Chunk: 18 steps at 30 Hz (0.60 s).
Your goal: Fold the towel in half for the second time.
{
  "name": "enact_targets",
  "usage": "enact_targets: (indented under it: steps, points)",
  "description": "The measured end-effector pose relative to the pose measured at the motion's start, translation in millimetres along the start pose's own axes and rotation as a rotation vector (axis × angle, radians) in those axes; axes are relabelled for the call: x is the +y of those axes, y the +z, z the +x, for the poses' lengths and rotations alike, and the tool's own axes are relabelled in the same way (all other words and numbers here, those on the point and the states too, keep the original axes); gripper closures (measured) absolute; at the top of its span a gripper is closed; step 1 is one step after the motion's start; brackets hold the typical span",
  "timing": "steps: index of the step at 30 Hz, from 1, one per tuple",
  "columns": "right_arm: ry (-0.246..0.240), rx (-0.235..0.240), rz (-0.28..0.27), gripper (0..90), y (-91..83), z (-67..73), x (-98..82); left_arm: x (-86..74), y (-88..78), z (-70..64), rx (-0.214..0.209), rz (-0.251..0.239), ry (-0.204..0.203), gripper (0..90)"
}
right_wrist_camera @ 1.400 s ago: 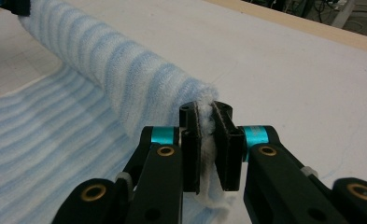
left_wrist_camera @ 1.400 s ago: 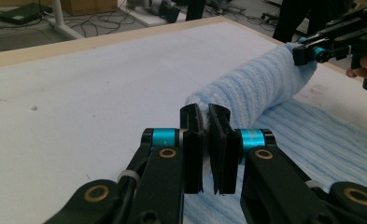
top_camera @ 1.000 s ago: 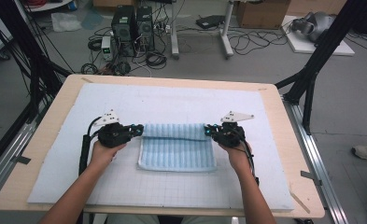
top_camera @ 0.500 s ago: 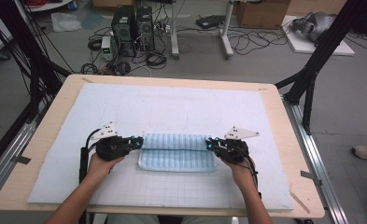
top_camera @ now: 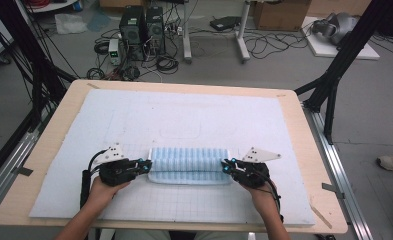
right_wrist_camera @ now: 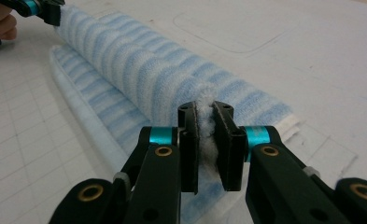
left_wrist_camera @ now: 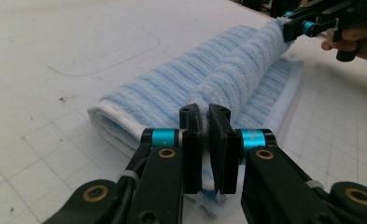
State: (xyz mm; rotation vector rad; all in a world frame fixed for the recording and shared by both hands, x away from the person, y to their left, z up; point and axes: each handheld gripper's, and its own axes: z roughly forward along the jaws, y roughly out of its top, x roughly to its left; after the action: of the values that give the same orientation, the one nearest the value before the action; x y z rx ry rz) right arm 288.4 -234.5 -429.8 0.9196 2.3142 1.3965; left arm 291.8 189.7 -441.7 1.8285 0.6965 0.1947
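Blue-striped towel (top_camera: 190,165) lying folded near the front edge of the white mat (top_camera: 184,115), left gripper (top_camera: 145,165) and right gripper (top_camera: 226,167) each pinched on an end; best lowered level, both together, edges matched before letting go.

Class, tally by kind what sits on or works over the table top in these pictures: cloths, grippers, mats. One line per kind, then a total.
Blue-and-white striped towel: 1
Grippers, each shut on an end of the towel: 2, left gripper, right gripper
White gridded mat covering the table: 1
Total: 4
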Motion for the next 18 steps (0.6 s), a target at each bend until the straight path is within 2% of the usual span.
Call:
enact_targets:
  steps: [7, 9, 11, 13, 15, 18]
  points:
    - [-0.023, 0.002, 0.023, 80.1, -7.6, 8.8, -4.6, -4.7, -6.4, -5.4, -0.032, 0.010, 0.004, 85.0]
    - [-0.034, -0.001, 0.034, 76.7, -9.6, 10.1, -6.1, -4.2, -8.6, -6.1, -0.034, 0.004, 0.009, 84.8]
    - [-0.029, -0.007, 0.033, 68.7, -13.4, 9.7, -7.0, -2.9, -11.8, -6.0, -0.038, -0.023, 0.001, 83.2]
    - [-0.010, -0.020, 0.013, 64.8, -19.5, 7.0, -7.0, -0.3, -15.8, -4.8, -0.046, -0.065, -0.020, 77.8]
    - [0.014, -0.033, -0.013, 63.3, -25.6, 4.1, -6.6, 3.2, -19.6, -3.3, -0.040, -0.116, -0.050, 69.0]
    - [0.050, -0.039, -0.052, 62.7, -29.6, 1.5, -5.6, 7.8, -21.3, -1.1, -0.016, -0.151, -0.059, 65.6]
